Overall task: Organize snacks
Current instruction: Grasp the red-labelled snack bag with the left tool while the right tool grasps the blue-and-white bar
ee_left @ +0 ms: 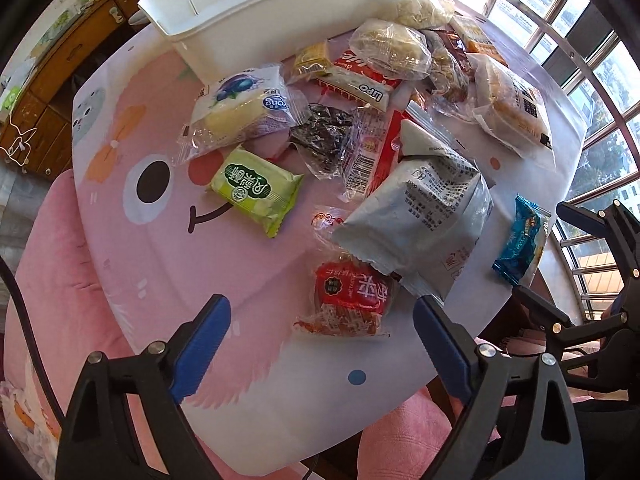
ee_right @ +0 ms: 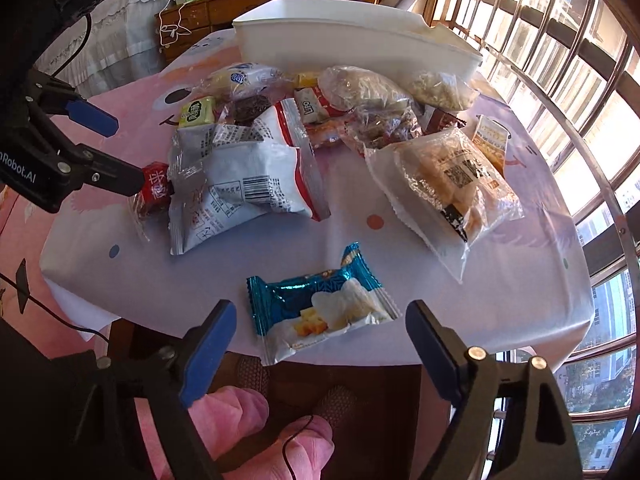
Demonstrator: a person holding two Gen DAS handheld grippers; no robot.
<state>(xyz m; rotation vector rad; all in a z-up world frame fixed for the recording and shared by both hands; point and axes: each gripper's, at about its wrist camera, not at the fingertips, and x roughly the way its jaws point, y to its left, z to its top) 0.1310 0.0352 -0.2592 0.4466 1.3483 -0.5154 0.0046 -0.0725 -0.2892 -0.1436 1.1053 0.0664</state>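
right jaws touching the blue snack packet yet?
Apart. The right wrist view shows the right gripper open, the blue snack packet lying flat on the table between its jaws, cloth visible on both sides.

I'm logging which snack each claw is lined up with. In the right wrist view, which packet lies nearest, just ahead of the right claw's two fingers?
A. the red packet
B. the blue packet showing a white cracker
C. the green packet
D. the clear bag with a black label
B: the blue packet lies alone at the near table edge, just beyond the open right claw, while the other snacks sit farther back.
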